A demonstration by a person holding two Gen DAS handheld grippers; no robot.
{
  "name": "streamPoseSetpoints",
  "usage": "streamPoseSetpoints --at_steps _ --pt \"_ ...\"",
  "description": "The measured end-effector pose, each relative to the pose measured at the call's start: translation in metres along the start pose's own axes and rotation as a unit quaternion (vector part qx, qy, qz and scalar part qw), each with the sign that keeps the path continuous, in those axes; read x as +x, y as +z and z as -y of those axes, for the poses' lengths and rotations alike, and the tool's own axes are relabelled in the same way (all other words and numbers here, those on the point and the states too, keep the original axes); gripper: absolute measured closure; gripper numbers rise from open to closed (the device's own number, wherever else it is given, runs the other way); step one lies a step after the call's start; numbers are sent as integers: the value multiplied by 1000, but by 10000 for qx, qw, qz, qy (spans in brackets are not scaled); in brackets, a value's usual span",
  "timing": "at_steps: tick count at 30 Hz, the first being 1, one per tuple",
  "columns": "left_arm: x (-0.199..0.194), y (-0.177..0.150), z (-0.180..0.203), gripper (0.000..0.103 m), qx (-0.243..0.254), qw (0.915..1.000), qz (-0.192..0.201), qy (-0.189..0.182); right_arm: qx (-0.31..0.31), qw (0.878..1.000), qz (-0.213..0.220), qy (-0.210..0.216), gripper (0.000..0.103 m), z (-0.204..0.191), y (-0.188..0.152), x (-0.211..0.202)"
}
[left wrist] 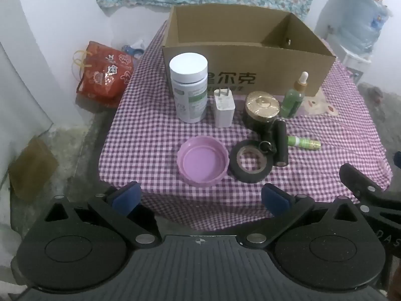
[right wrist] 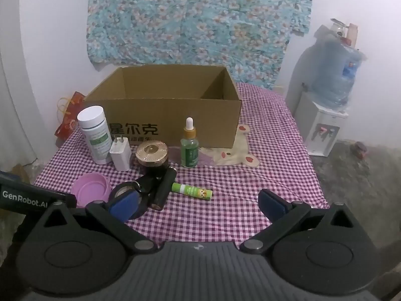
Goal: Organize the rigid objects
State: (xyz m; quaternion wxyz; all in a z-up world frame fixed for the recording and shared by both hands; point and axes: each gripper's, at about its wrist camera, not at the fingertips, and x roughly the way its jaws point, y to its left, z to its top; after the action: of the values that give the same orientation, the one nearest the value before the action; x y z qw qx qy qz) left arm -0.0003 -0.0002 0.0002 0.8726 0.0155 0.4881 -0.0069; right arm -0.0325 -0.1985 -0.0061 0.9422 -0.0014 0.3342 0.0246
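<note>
An open cardboard box [left wrist: 248, 60] [right wrist: 173, 115] stands at the back of the checked table. In front of it are a white pill bottle [left wrist: 189, 87] [right wrist: 94, 133], a white charger plug [left wrist: 223, 107] [right wrist: 120, 154], a gold-lidded dark jar [left wrist: 262, 109] [right wrist: 151, 156], a green dropper bottle [left wrist: 294, 97] [right wrist: 189, 148], a pink lid [left wrist: 203, 163] [right wrist: 91, 189], a black tape roll [left wrist: 252, 161], a black cylinder [left wrist: 280, 143] [right wrist: 164, 188] and a green tube [left wrist: 304, 143] [right wrist: 192, 190]. My left gripper [left wrist: 201, 198] is open at the near edge, empty. My right gripper [right wrist: 198, 204] is open, empty, before the tube.
A red gift bag [left wrist: 105, 75] sits on the floor left of the table. A water dispenser [right wrist: 323, 115] with a blue jug stands at the right. A floral cloth [right wrist: 198, 20] hangs on the wall behind. The purple checked tablecloth [right wrist: 275, 165] is bare on the right.
</note>
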Motion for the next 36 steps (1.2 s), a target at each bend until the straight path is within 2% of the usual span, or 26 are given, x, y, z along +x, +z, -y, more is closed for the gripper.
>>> streamPoseSetpoints --at_steps 16,36 --pt "-2 -7 -9 0 -4 10000 0 27 -37 10000 -49 27 0 3 -1 -4" --pt "-1 -1 -8 0 -61 9999 -39 96 -88 9999 -27 40 0 -2 -1 -3"
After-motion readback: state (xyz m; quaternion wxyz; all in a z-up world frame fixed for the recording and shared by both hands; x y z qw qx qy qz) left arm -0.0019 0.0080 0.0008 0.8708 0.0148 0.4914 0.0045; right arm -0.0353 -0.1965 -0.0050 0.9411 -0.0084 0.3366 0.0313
